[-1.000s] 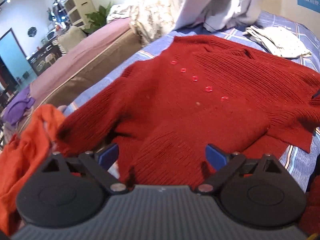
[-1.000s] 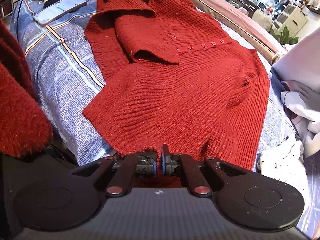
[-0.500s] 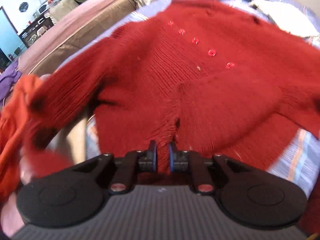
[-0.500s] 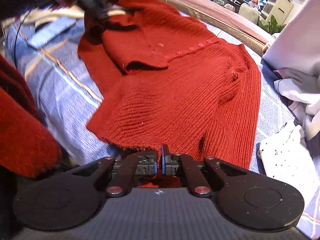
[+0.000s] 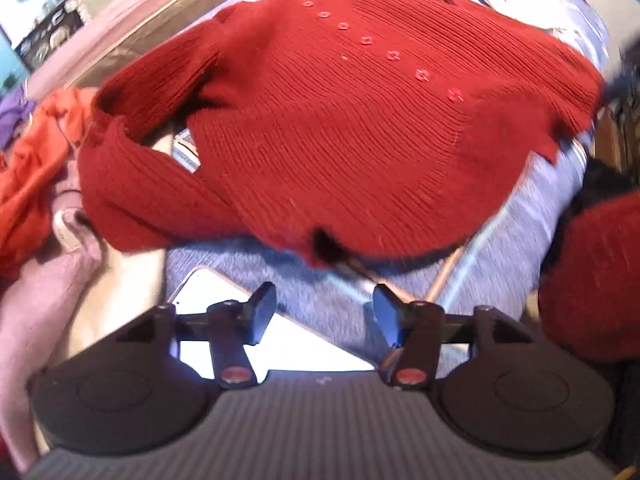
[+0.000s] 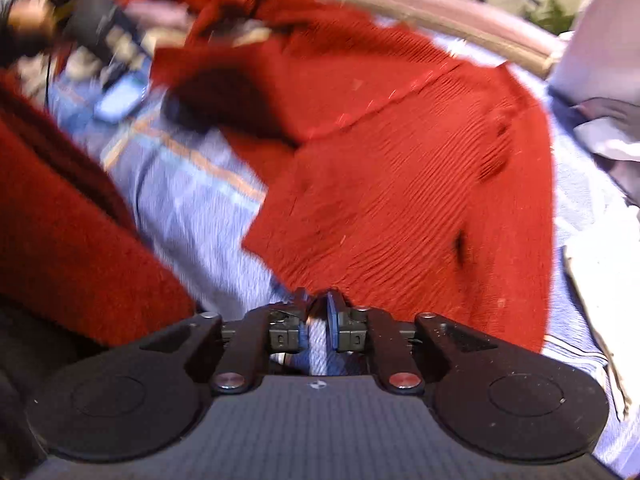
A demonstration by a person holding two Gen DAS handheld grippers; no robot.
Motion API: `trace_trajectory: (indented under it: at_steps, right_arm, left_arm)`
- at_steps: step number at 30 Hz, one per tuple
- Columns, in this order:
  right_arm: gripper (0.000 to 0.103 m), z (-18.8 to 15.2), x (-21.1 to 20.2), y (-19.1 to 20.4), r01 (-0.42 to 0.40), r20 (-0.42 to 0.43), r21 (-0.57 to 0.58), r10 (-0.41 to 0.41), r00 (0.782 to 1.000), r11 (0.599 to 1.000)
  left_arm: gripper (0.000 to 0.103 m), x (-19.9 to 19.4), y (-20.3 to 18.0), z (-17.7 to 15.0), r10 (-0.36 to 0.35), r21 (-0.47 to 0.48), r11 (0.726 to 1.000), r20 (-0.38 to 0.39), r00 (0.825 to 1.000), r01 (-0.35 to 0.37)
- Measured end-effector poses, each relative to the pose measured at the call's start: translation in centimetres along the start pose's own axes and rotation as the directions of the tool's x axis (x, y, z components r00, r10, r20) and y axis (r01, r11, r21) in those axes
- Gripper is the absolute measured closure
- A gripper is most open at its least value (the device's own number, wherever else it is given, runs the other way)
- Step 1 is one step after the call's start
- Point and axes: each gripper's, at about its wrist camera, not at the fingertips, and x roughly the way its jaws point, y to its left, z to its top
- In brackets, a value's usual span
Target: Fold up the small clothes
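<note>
A red ribbed knit cardigan with a row of red buttons lies on the blue checked bedsheet. Its near edge is folded over the body. My left gripper is open and empty, just short of the folded edge, above a white phone. In the right wrist view the cardigan is blurred. My right gripper has its jaws slightly apart at the cardigan's hem, with the bedsheet showing between them.
An orange garment and pink cloth lie at the left. The person's red fuzzy sleeve fills the left of the right wrist view. White and grey clothes lie at the right. A phone lies on the sheet.
My left gripper was shut on the cardigan's edge half a second ago; it has let go, opened and drawn back over the phone. My right gripper's jaws have parted slightly at the hem.
</note>
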Motion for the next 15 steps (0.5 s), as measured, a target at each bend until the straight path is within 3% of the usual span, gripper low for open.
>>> trace_trajectory:
  at_steps: [1, 2, 3, 4, 5, 7, 9, 13, 15]
  right_arm:
    - [0.057, 0.0, -1.1, -0.3, 0.021, 0.046, 0.031, -0.022, 0.999, 0.999]
    - [0.044, 0.0, -2.1, -0.9, 0.049, 0.080, 0.067, -0.055, 0.995, 0.997]
    - [0.017, 0.0, -2.8, -1.7, 0.089, 0.100, 0.104, -0.100, 0.990, 0.991]
    - [0.010, -0.1, -3.3, -2.4, 0.134, 0.105, 0.132, -0.148, 0.983, 0.982]
    - [0.011, -0.2, -3.7, -3.1, 0.181, 0.110, 0.154, -0.199, 0.974, 0.971]
    - [0.011, -0.7, -4.0, -4.7, 0.257, 0.102, 0.207, -0.282, 0.954, 0.944]
    - [0.012, -1.6, -4.2, -6.5, 0.287, 0.072, 0.279, -0.318, 0.945, 0.916]
    - [0.015, -4.7, -4.6, -9.0, 0.286, 0.032, 0.414, -0.327, 0.944, 0.864]
    - [0.015, -5.9, -4.6, -9.3, 0.267, 0.020, 0.439, -0.306, 0.952, 0.858]
  left_arm:
    - [0.049, -0.6, 0.0, 0.0, 0.002, 0.001, 1.000, -0.007, 1.000, -0.002]
    - [0.049, -1.5, 0.1, 0.2, 0.006, -0.005, 1.000, 0.010, 1.000, -0.006]
    - [0.049, -2.4, 0.2, 0.5, 0.002, -0.016, 1.000, 0.053, 0.999, -0.001]
    - [0.045, -3.4, 0.3, 1.1, -0.010, -0.033, 0.999, 0.110, 0.994, 0.014]
    - [0.040, -4.3, 0.3, 1.7, -0.021, -0.049, 0.998, 0.172, 0.985, 0.030]
    - [0.015, -4.9, -0.1, 3.7, -0.025, -0.062, 0.997, 0.259, 0.965, 0.043]
    - [0.014, -4.0, -1.6, 6.0, -0.009, -0.043, 0.999, 0.292, 0.956, 0.023]
    - [0.014, -0.9, -5.9, 9.9, -0.040, 0.059, 0.998, 0.332, 0.942, 0.021]
    - [0.014, 0.7, -8.0, 11.2, -0.052, 0.079, 0.997, 0.337, 0.940, 0.027]
